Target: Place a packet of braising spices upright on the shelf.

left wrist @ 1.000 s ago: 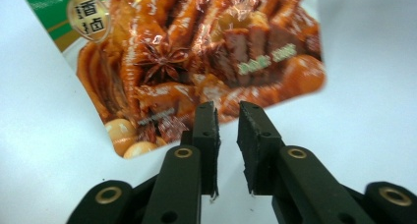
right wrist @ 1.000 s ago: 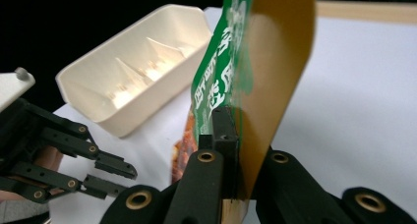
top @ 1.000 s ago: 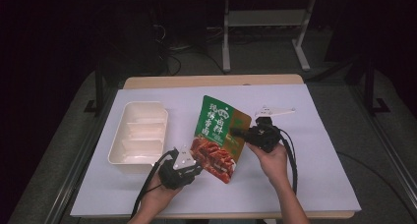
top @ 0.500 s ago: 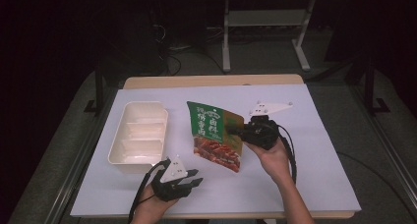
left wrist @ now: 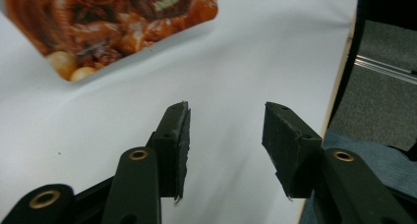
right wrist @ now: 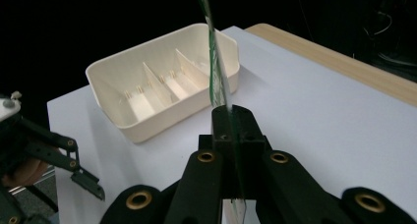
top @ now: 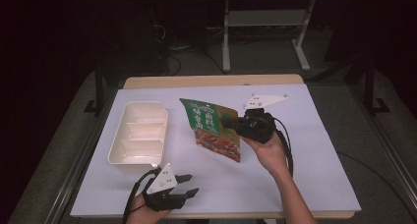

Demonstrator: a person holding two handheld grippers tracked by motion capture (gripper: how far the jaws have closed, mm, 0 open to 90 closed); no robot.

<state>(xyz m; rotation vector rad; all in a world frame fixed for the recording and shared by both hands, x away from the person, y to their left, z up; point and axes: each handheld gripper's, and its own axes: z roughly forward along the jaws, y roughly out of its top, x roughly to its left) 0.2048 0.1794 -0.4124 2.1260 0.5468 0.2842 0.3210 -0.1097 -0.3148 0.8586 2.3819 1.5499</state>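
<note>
A food pouch (top: 211,130), green at the top with a red-brown dish printed below, hangs tilted above the middle of the table. My right gripper (top: 227,123) is shut on its right edge; in the right gripper view the pouch (right wrist: 214,62) rises edge-on from the closed jaws (right wrist: 231,116). Near the front edge my left gripper (top: 192,183) is open, its jaws having just been opening with nothing between them. In the left gripper view the pouch's lower corner (left wrist: 108,22) floats well beyond the spread jaws of my left gripper (left wrist: 226,121).
A white tray (top: 120,145) with three compartments sits at the left, seen past the pouch as the tray (right wrist: 147,130) in the right gripper view. The white table sheet (top: 305,150) ends at a wooden strip at the back. The table's front edge runs just beside my left gripper.
My left gripper has drawn away from the pouch's lower end toward the front edge, and its jaws stand wider. The right gripper has lifted the pouch and swung it leftward.
</note>
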